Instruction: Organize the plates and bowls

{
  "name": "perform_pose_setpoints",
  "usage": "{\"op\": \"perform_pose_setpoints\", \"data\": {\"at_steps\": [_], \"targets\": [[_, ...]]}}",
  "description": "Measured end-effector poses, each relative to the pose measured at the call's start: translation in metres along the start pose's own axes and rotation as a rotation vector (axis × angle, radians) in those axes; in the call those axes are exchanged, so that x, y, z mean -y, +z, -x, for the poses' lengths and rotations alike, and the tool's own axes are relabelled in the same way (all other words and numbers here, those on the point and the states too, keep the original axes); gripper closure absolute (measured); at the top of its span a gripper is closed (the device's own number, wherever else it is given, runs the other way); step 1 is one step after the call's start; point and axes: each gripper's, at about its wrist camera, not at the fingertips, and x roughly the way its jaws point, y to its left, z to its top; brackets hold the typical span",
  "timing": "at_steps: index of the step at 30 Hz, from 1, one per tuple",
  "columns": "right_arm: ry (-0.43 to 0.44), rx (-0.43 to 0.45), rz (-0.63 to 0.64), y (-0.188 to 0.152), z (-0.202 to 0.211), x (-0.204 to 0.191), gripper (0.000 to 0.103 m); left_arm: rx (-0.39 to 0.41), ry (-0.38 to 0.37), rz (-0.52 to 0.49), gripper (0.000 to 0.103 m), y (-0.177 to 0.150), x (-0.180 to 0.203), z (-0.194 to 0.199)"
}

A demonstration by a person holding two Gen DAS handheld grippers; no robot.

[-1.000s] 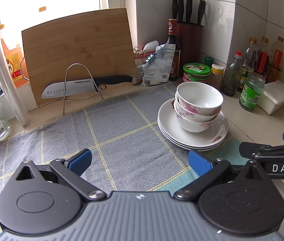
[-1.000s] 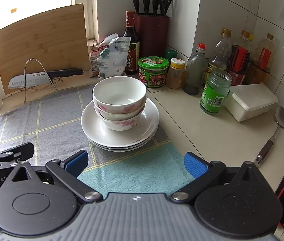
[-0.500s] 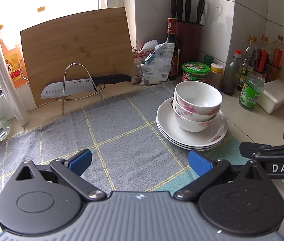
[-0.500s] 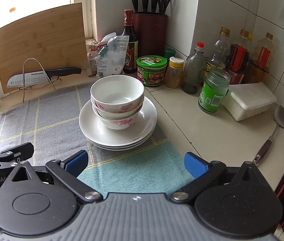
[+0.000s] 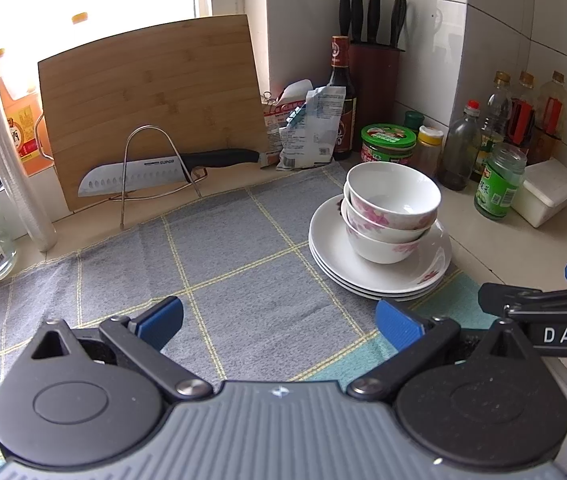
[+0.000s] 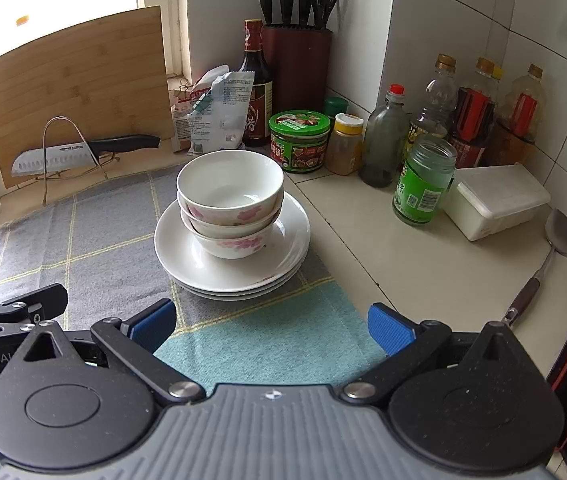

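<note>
- Counter (image 6: 423, 264): pale surface running into a tiled corner, bare on its right part.
- Cloth (image 5: 243, 248): grey with yellow grid lines and a teal panel at the near edge, spread over the left and middle of the counter.
- Board (image 5: 155, 104): bamboo, leaning upright against the window wall behind the cloth.
- Left gripper (image 5: 279, 322): low over the near part of the cloth, jaws spread wide, nothing between the blue pads (image 5: 161, 316); the dishes lie ahead and to its right, well apart from it.
- Right gripper (image 6: 271, 324): over the teal panel, jaws likewise spread wide and empty; the dishes lie straight ahead, near but not touching.
- Plates (image 6: 291, 236): three white plates stacked on the cloth's right edge, just beside the bare counter.
- Bowls (image 6: 231, 196): white with pink flowers, nested upright in the middle of the top plate; the upper one is empty.
- Knife (image 5: 151, 174): lying flat through a wire rack (image 5: 147, 168) in front of the board, blade to the left.
- Knife block (image 6: 297, 68): dark red, in the corner behind a dark sauce bottle (image 6: 255, 84).
- Box (image 6: 495, 200): white, lidded, at the right wall.
- Green jar (image 6: 423, 184): just left of the box.
- Spatula (image 6: 543, 256): on the counter right of the box.
</note>
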Motion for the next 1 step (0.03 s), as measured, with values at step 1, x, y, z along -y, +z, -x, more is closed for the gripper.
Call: {"op": "perform_pose_setpoints", "data": {"at_steps": [1], "targets": [[-0.001, 0.0, 0.0, 0.0, 0.0001, 0.0001, 0.0, 0.0, -0.001, 0.0, 0.001, 0.0, -0.0001, 0.0002]]}}
